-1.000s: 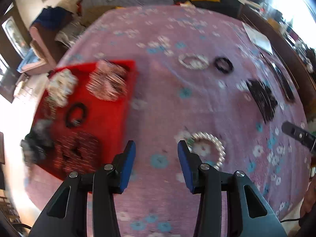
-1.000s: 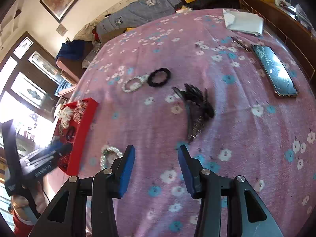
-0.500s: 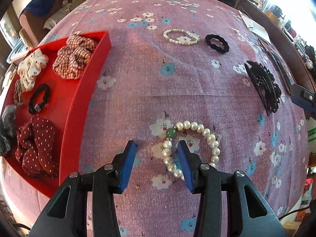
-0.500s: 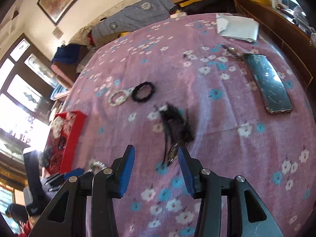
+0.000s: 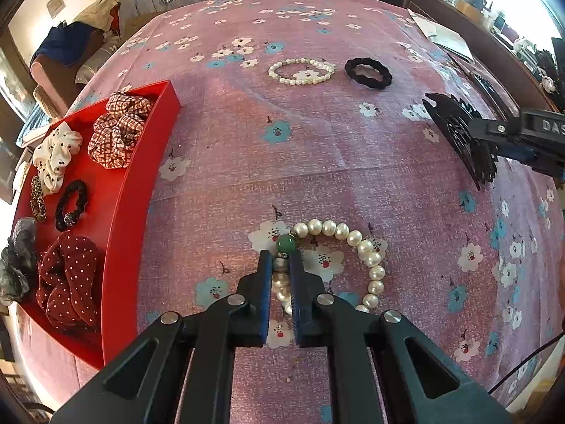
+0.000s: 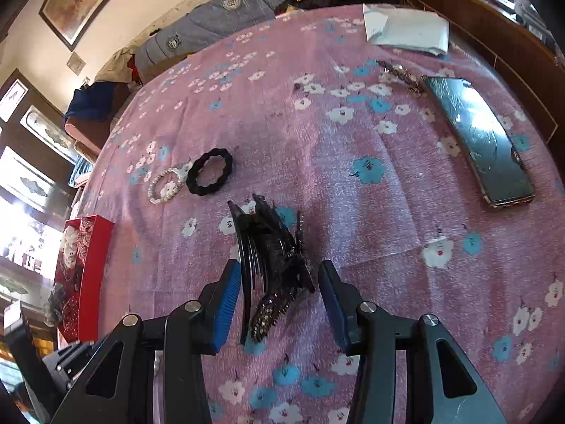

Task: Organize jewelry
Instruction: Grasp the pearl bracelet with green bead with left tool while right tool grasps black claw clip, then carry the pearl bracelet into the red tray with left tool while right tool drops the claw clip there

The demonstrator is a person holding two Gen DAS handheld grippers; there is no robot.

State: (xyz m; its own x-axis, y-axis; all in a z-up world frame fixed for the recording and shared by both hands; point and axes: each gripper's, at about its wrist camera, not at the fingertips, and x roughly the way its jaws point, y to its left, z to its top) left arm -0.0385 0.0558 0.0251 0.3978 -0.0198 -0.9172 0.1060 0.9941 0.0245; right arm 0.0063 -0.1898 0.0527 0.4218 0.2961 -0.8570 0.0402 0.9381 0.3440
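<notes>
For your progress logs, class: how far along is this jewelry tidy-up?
Done: several scrunchies lie in the red tray. In hand: the left tongs are shut on the pearl bracelet; the right tongs are open around the black clips. Left: a second bracelet and black scrunchie on the cloth.

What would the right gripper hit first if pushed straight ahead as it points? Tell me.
The black hair clips: the pile already lies between the open fingers of the right gripper. Farther along that line lies only bare floral cloth, though depth is hard to judge through the fisheye.
</notes>
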